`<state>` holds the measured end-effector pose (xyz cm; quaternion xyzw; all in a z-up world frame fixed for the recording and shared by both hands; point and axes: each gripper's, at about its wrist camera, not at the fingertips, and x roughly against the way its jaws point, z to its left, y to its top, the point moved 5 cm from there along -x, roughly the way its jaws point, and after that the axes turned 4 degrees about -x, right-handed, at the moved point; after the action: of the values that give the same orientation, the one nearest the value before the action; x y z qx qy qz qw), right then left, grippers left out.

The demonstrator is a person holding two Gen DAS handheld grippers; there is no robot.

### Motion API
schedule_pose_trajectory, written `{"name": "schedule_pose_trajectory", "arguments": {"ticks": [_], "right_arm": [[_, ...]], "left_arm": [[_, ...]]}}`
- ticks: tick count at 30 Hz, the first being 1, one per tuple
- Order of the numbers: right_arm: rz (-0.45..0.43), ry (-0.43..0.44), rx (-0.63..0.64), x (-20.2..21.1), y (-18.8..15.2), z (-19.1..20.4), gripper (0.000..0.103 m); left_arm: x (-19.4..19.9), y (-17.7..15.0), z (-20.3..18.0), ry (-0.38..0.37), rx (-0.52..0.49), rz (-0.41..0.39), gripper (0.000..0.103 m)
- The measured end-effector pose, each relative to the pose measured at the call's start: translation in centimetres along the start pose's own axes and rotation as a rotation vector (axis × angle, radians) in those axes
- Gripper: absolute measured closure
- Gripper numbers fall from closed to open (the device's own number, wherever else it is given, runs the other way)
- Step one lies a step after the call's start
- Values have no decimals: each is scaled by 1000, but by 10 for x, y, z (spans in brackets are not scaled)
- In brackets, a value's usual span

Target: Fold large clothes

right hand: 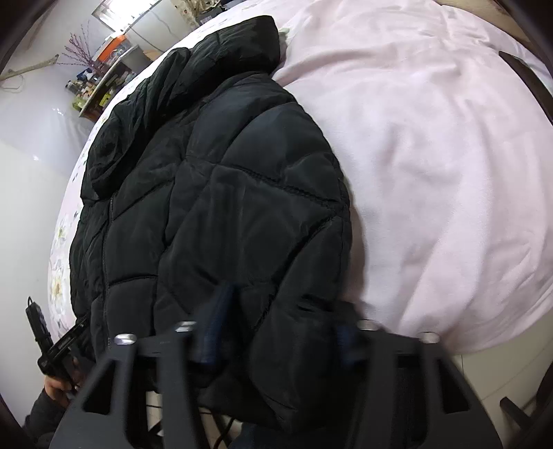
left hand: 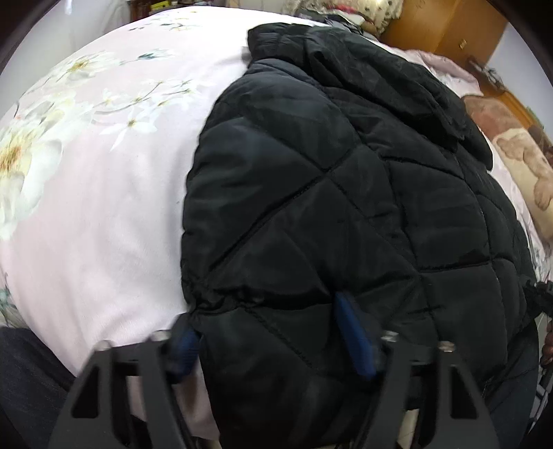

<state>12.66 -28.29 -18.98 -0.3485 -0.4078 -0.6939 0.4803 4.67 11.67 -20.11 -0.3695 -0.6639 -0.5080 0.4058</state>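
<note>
A black quilted puffer jacket [left hand: 338, 193] lies on the pink floral bed, collar far, hem near. It also shows in the right wrist view [right hand: 214, 214]. My left gripper [left hand: 269, 342] has its blue-padded fingers [left hand: 356, 338] spread wide around the jacket's near left hem corner, with fabric bulging between them. My right gripper [right hand: 280, 331] has its fingers [right hand: 216, 324] spread around the near right hem corner, also with fabric between them. Neither pair of pads looks pressed together.
The pink bedcover [left hand: 103, 214] spreads left of the jacket and to its right [right hand: 432, 172]. A wooden headboard [left hand: 449, 31] and a patterned pillow [left hand: 518, 162] lie far right. Cluttered shelves [right hand: 103, 76] stand beyond the bed. The other hand's gripper [right hand: 52, 342] shows low left.
</note>
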Motion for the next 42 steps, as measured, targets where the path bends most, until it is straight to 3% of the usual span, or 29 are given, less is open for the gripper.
{"name": "schedule_pose_trajectory", "arguments": {"ticks": [1,2,4,8,12,18,23,28,36,42], "right_arm": [[-10,12,-4,4,1,3,83],[-18,18,3,11,2,8,86],[-41,28,22,23,5,15,89],[-105,107,31,63,7,35,91],[-142,175,24,94,0,46,91],[-157,211,-30,114,-31,36,91],[-192,214,-23,136,-33,41,91],[-243,247,-34,153,-14,50,91],[-296,297,-55,168,5,64,91],[-315,336,-87,160,52,75,91]], "left_arm": [[5,3,-4,1,-18,0,69],[11,5,-8,9,-36,-5,82],[32,13,-12,-11,-43,-37,87],[88,28,-1,-112,21,-159,89],[132,31,16,-144,39,-255,89],[143,2,33,-214,81,-253,89],[159,10,32,-269,91,-288,89],[185,23,32,-303,88,-344,89],[198,45,39,-365,137,-360,89],[179,103,45,-373,208,-390,89]]}}
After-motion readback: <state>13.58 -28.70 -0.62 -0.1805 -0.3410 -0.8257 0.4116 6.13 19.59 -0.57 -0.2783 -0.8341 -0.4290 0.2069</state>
